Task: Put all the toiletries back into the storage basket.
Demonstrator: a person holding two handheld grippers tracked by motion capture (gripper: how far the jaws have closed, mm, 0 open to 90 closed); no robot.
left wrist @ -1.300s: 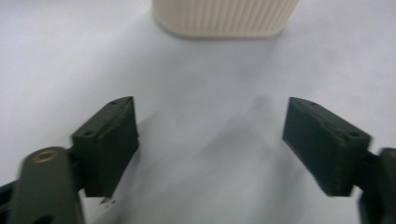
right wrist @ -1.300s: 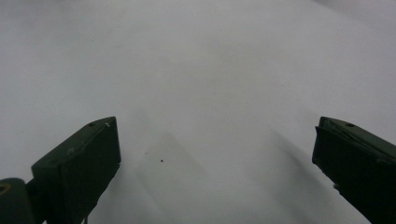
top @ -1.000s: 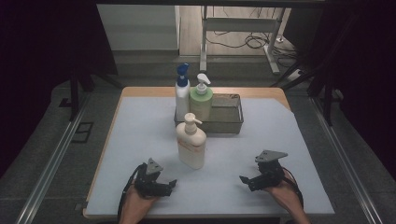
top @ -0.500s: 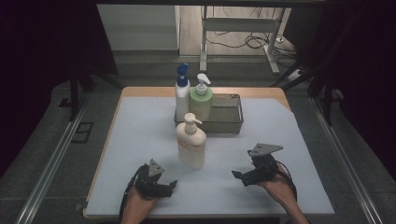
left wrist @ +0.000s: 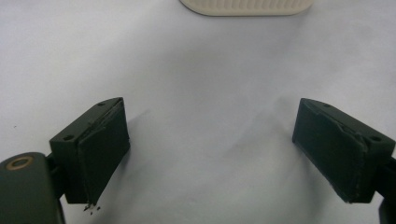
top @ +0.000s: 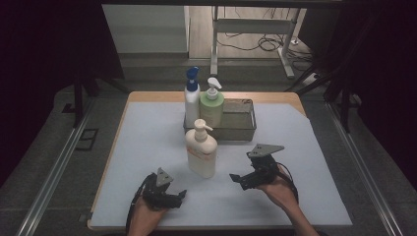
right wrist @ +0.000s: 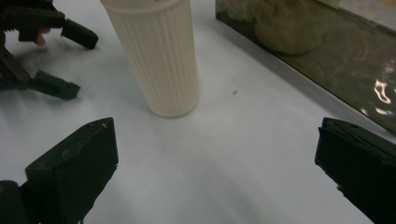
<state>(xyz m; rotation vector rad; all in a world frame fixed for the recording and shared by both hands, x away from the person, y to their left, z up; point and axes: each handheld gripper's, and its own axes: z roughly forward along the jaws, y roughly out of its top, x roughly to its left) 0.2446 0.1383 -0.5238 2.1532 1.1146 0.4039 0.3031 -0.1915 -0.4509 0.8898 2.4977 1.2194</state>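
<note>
Two jaws, right gripper (top: 241, 178): wide apart, holding nothing, pointed at the cream bottle (top: 201, 153).
Two jaws, left gripper (top: 173, 197): wide apart too, holding nothing, low on the worktop (top: 314, 162).
Cream bottle: stands upright near the middle of the worktop, between the grippers and a bit past them, just in front of the tray (top: 241, 120).
Its feel: I think it is hard plastic with little ribs down its sides, so not too slippery. It may be heavy if full, and tall, so it could tip.
Where to hold: around the wide ribbed body, low to middle, not by the thin pump (top: 201, 126) on top.
Tray: a blue-top bottle (top: 192, 96) and a green bottle (top: 212, 105) stand at its left end.
</note>
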